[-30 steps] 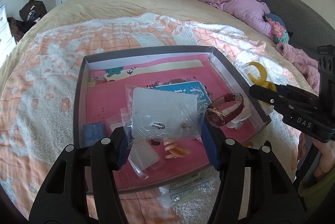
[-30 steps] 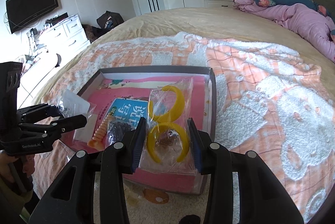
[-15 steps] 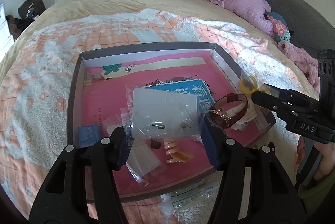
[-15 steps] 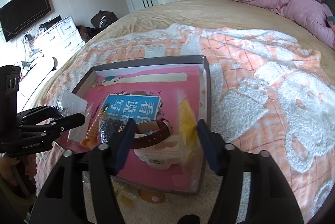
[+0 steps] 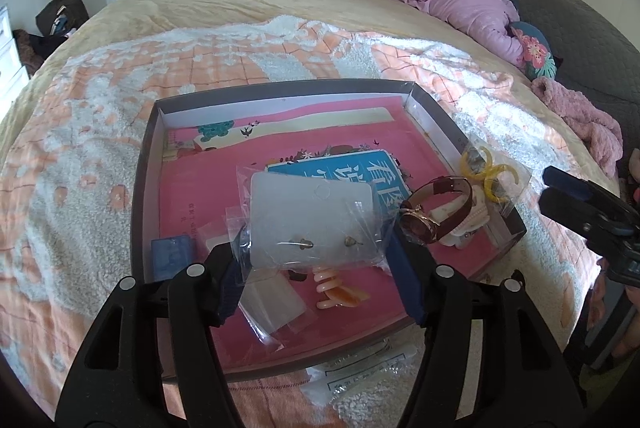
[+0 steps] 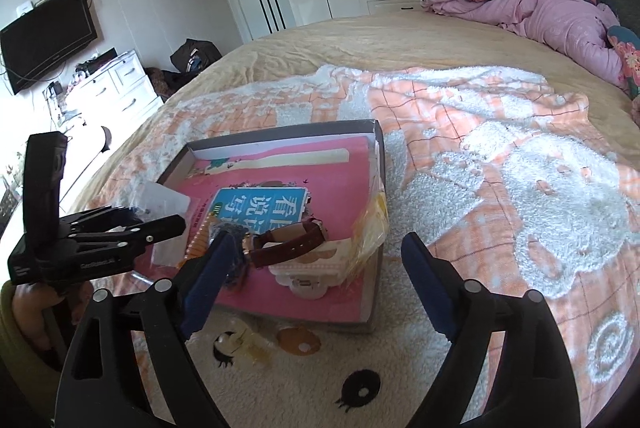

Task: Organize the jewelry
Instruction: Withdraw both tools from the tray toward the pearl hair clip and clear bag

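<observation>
Lying at frame centre on the bed, one dark box with a pink lining holds one brown-strapped watch and one bag of yellow hoops against its right wall. The left gripper, opening, still pinches one clear bag of two earrings. The right gripper is opening, empty.
</observation>
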`<state>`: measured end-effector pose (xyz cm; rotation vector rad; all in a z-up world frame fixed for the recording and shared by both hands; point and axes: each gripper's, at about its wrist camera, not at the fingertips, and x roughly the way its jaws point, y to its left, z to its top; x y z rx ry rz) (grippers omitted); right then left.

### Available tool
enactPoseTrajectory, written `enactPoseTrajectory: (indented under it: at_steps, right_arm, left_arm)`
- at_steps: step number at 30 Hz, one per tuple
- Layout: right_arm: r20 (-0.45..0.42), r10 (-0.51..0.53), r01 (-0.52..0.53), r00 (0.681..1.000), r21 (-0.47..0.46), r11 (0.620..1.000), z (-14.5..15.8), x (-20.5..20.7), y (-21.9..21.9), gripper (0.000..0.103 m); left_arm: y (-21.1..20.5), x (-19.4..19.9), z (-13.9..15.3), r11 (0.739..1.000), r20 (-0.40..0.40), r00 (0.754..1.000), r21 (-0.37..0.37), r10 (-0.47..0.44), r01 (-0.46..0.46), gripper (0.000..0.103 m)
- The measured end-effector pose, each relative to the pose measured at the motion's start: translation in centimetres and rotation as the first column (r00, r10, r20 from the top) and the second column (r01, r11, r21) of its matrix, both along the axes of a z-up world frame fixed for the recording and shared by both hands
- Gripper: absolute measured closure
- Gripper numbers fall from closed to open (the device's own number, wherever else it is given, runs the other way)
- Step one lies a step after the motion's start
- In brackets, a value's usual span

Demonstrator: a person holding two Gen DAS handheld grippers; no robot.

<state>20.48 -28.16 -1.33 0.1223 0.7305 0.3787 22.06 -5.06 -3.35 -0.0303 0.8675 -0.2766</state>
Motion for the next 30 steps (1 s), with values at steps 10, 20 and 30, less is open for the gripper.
enactPoseTrajectory:
  at_steps: [10, 20, 30]
  right_arm:
    - [0.046, 0.001, -0.001, 0.999, -0.001, 1.0, 2.1, -1.9, 0.1, 0.012]
    - [0.086, 0.003, -0.004, 0.996, 0.007, 1.0, 3.9, -3.5, 0.2, 0.012]
    - [0.142, 0.005, -0.006, 0.99, 0.01, 1.0, 6.1, -5.5, 0.4, 0.007]
  left_arm:
    - [0.2, -0.9, 1.3, 1.0, 0.02, 1.0, 0.003, 0.008, -0.008, 0.04]
    - [0.6, -2.4, 3.8, 1.0, 0.071, 0.997, 0.001, 0.024, -0.024, 0.031]
    - [1.1, -4.9, 6.5, 0.999, 0.131, 0.991, 0.005, 0.041, -0.042, 0.019]
